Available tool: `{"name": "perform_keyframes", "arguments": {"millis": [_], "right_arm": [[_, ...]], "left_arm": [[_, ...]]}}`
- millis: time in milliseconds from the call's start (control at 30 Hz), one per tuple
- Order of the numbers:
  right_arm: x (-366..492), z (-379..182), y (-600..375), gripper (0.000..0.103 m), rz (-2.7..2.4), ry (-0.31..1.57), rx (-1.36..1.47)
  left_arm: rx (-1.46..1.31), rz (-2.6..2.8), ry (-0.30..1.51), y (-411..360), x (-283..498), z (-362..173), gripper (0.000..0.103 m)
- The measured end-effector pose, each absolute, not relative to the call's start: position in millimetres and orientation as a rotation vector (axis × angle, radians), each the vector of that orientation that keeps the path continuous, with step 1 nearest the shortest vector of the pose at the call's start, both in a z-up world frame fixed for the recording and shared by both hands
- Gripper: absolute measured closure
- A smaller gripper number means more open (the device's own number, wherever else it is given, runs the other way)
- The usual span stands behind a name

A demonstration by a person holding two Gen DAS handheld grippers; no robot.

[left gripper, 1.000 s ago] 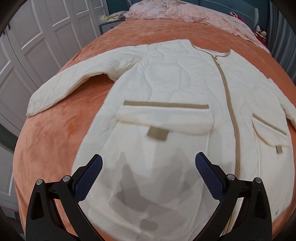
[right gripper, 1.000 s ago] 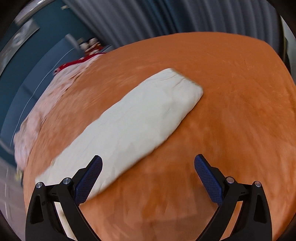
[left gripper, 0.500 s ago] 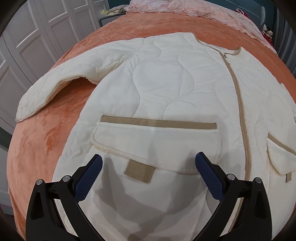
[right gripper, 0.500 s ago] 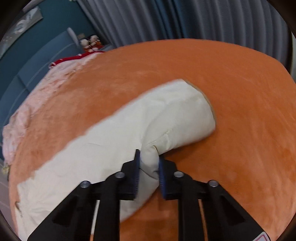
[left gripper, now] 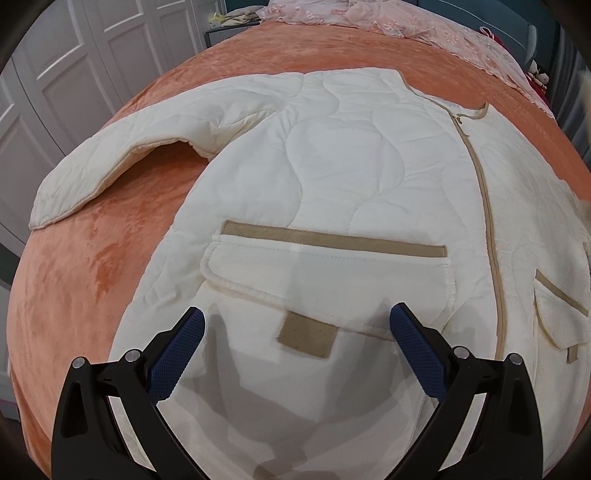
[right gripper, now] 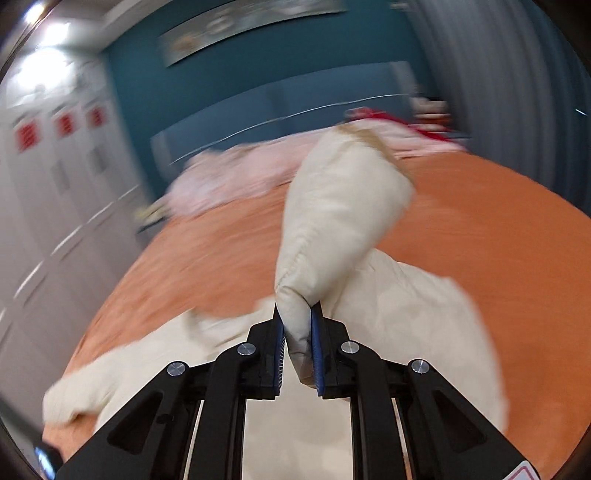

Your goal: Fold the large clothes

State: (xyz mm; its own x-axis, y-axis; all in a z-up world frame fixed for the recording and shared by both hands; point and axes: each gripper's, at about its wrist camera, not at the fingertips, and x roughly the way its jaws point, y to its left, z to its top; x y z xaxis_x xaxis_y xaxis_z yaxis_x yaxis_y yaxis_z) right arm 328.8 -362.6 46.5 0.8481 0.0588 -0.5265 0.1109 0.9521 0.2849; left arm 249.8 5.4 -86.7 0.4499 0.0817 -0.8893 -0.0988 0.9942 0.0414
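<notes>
A cream quilted jacket (left gripper: 351, 177) with tan zip trim and flap pockets lies face up on an orange bed cover (left gripper: 92, 277). Its one sleeve (left gripper: 122, 147) stretches out flat to the left. My left gripper (left gripper: 297, 312) hovers open just over the lower front, its fingers either side of the pocket flap's tan tab (left gripper: 306, 338), holding nothing. In the right wrist view, my right gripper (right gripper: 297, 314) is shut on the jacket's other sleeve (right gripper: 343, 206). The sleeve's end stands lifted off the bed, cuff uppermost. This view is motion-blurred.
White wardrobe doors (left gripper: 74, 74) run along the bed's left side. Pink lace bedding (left gripper: 369, 18) is bunched at the head of the bed, below a teal wall (right gripper: 295, 92). Grey curtains (right gripper: 498, 74) hang on the right. Bare orange cover (right gripper: 498, 221) surrounds the jacket.
My right gripper went from open above the flat sleeve to shut on its end, then lifted it and swung round. The left gripper edged lower, closer to the pocket.
</notes>
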Motion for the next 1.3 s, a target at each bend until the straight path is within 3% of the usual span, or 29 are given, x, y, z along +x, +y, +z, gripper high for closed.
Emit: {"name": "perform_keyframes", "arguments": {"millis": [200,267,333,533,767,800,867,933,967,1033,1200,1233,1267,1300], "right_arm": [[342,-8,-233,0.077,0.213,0.725,0.192],[329,-21,-209,0.057,0.262,0.761,0.168],[321,-29,-200,0.051,0.283,0.771,0.146],[274,-39,-257,0.051,0.190,0.775,0.275],[241,-72,-378,0.050,-0.084,0.786,0.569],[238,-76,-390,0.050,-0.105,0.783,0.601],[236,-85,-404,0.049,-0.120,0.783,0.647],[239,-92,-414,0.049,-0.114,0.781,0.698],[242,-95,-418,0.049,-0.108,0.779,0.725],[248,-103,-423,0.049,-0.103,0.773,0.784],[268,-112,-429,0.054,-0.111,0.755,0.860],[273,-112,-429,0.063,-0.117,0.757,0.850],[276,-112,-428,0.080,-0.132,0.759,0.836],[277,-110,-427,0.088,-0.152,0.759,0.811]], "left_arm": [[-0.045,0.100,1.095,22,250,-85,0.005],[-0.101,0.078,1.096,33,253,-83,0.005],[-0.166,0.050,1.096,43,258,-81,0.005],[-0.399,-0.072,1.059,55,290,-66,0.005],[-0.564,-0.213,1.107,14,356,-80,0.006],[-0.580,-0.228,1.108,9,360,-82,0.011],[-0.578,-0.244,1.118,-3,368,-87,0.033],[-0.551,-0.240,1.124,-12,373,-88,0.077],[-0.530,-0.229,1.119,-13,376,-87,0.088],[-0.531,-0.235,1.087,-8,376,-78,0.096],[-0.449,-0.114,0.934,35,366,-43,0.097],[-0.437,-0.108,0.934,41,367,-42,0.097],[-0.425,-0.112,0.955,44,369,-48,0.097],[-0.413,-0.111,0.977,45,371,-54,0.097]]}}
